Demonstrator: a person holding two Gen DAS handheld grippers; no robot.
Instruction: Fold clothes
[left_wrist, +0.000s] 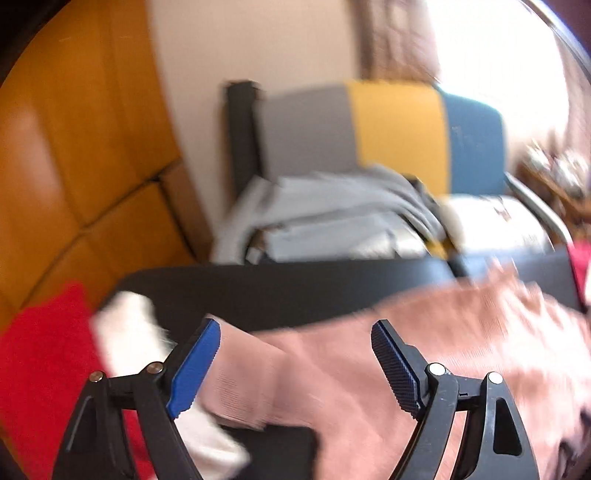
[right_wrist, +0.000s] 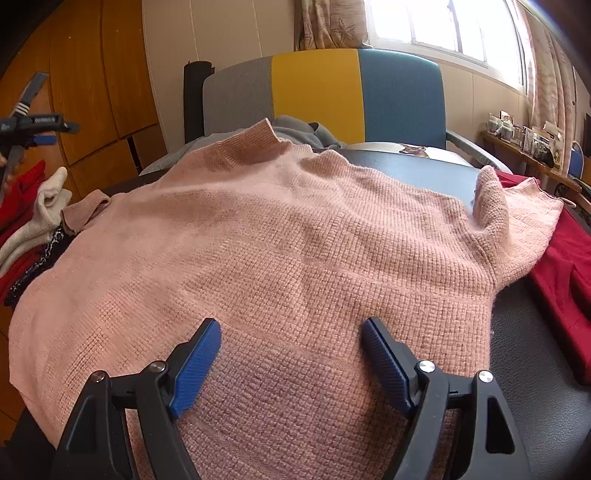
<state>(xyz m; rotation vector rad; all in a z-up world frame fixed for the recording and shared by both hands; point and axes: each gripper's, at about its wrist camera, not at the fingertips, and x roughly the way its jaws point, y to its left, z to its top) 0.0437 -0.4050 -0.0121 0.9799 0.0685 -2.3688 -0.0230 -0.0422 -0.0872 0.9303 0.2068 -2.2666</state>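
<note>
Clothes pile (right_wrist: 26, 221) sits at far left of the worktop (right_wrist: 535, 350): red, cream and a dark patterned piece, stacked, touching the left edge of the pink sweater (right_wrist: 258, 240). Left tongs (left_wrist: 295, 365) are wide open, gripping nothing; the left sleeve cuff (left_wrist: 236, 376) lies between the blue pads, close to the left pad (left_wrist: 194, 369), contact unclear because the left wrist view is motion-blurred. Sweater lies flat, front or back up I cannot tell, spread across the dark worktop with collar (right_wrist: 266, 136) at the far side and hem near the camera; long axis runs away from the right tongs (right_wrist: 291, 363) toward the chair (right_wrist: 354, 88). Right tongs are also open, empty, hovering over the hem area at about the middle. Right sleeve (right_wrist: 517, 221) is bunched and folded up at the right edge, over a dark red garment (right_wrist: 561, 280).

Judgement: the next move turns on the left sleeve, which lies straight ahead of the left tongs, so the left hand is nearer to it; the sleeve likely folds in across the body.

Right wrist view shows the whole sweater layout, both sleeves and the raised left tongs at far left; left wrist view shows only the cuff up close, plus grey clothes (left_wrist: 332, 206) on the chair seat.
</note>
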